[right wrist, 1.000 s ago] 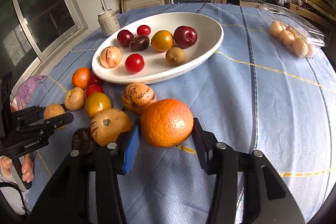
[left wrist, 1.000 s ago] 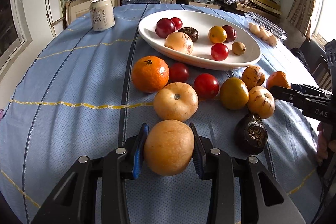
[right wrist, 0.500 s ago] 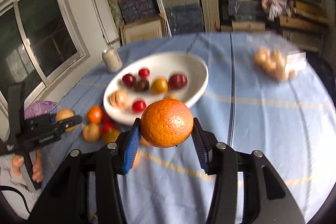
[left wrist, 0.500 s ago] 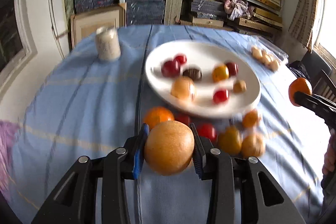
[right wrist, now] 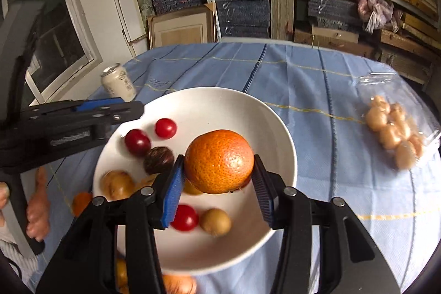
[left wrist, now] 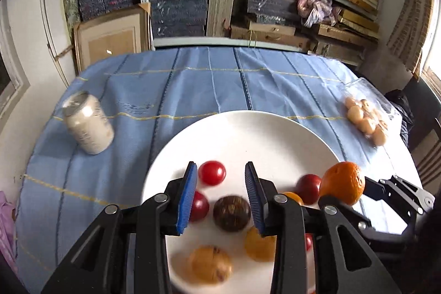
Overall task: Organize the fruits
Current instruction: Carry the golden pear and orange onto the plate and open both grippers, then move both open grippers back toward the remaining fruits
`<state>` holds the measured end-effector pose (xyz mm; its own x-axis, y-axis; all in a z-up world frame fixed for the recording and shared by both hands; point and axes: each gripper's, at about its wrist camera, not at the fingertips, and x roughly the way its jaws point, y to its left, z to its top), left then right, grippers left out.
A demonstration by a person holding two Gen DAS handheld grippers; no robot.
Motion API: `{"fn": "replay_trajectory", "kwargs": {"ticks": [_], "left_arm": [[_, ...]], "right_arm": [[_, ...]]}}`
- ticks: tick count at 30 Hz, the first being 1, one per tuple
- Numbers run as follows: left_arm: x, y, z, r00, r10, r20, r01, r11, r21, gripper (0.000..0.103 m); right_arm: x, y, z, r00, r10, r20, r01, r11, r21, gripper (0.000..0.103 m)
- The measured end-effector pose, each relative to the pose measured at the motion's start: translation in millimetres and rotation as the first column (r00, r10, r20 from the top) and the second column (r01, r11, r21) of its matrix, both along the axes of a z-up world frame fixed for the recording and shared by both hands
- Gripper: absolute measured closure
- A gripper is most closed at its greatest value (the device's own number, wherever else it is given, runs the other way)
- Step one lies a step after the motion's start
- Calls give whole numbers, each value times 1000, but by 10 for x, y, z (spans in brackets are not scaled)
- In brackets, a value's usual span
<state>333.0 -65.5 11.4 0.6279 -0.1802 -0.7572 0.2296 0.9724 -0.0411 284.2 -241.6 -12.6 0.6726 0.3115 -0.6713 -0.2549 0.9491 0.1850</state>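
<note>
Left claw [left wrist: 220,194]: jaws apart and closing, nothing between them; the tan fruit it clamped a second ago is gone from it. It hangs over the white plate [left wrist: 248,128]. Right claw [right wrist: 219,183]: clamped on one orange [right wrist: 219,160], now above the plate rather than on the counter [right wrist: 317,101]. In the plate, about nine fruits, some blurred. Farther off: one can [left wrist: 88,126], one clear bag of small tan fruits [right wrist: 394,128].

Both wrist views look steeply down, close above the shared plate [left wrist: 248,128].
</note>
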Motion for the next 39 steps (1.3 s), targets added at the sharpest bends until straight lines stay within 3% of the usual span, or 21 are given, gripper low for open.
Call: {"fn": "replay_trajectory", "kwargs": {"ticks": [7,8,10,14,21,26,30,36,39], "left_arm": [[148,84,-115,999,17,-27,-18,999,-27,67],[128,116,-116,999,24,-29,-24,999,-27,67],[82,171,-102,999,34,-27,-35,999,-22,67],[-85,307,-21,999,45,-19,-45,999,-29,67],[-649,582,57,999,49,7,-49,999,-18,58],[-1223,832,-66,997,66,33,-66,998,23,49],[-1589,934,-240,998,64,11,-64,998,-16,47],[-1889,917,-447,998,62,20,-61,997,-45,44],[-1895,883,-538,999,51,9,-50,997,-57,44]], "right_arm": [[284,142,-100,1000,24,13,-23,997,-75,55],[302,151,-103,1000,24,11,-24,997,-78,53],[309,145,-96,1000,20,10,-19,997,-79,38],[178,88,5,999,-4,46,7,998,-60,37],[-532,-136,154,996,-4,85,3,1000,17,37],[-1251,-185,117,993,27,116,-32,999,40,30],[-1738,-191,-19,991,43,124,-52,996,69,26],[-2117,-94,-201,989,64,131,-67,998,21,25],[-2172,-62,-190,987,71,145,-75,997,21,16]]}}
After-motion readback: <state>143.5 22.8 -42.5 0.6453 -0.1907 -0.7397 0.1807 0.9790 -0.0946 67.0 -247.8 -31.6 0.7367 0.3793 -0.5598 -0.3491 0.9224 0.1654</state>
